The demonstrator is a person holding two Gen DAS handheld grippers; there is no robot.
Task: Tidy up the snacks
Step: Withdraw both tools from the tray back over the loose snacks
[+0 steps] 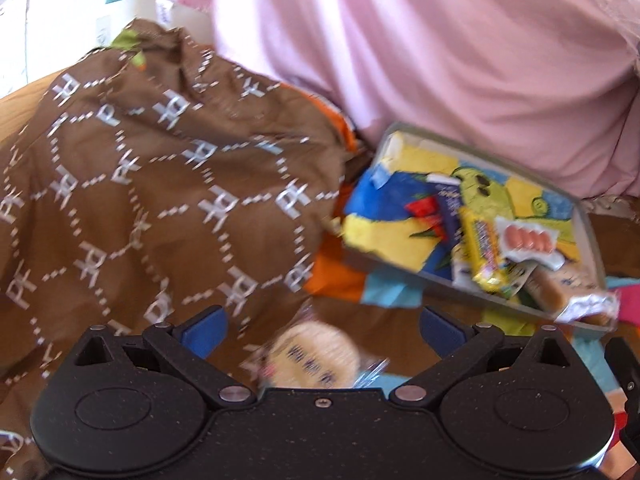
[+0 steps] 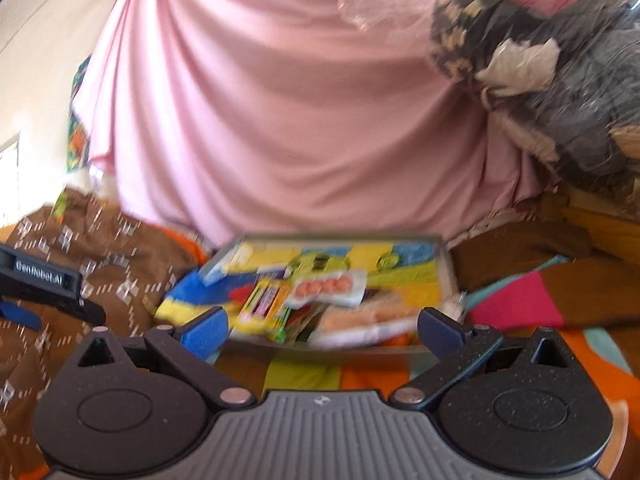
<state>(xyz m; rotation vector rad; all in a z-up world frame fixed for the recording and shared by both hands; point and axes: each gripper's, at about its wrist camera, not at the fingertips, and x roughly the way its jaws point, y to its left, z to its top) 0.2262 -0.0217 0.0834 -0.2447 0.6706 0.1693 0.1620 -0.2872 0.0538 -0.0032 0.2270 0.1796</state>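
Jaws on my left gripper [image 1: 322, 328] and right gripper [image 2: 323, 326] stood wide apart | round snack [image 1: 312, 354] sat between left ones | tray [image 2: 448, 268] held snacks.

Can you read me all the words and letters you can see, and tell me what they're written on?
"GenRobot.AI": on the black body of the left gripper, seen at the side of the right wrist view.
"P"-like silver letters: a repeated pattern on the brown quilt; the other marks in it are too blurred to read.
Round snack packet: dark printing, too blurred to read.
Packets in the tray: printing too blurred to read.
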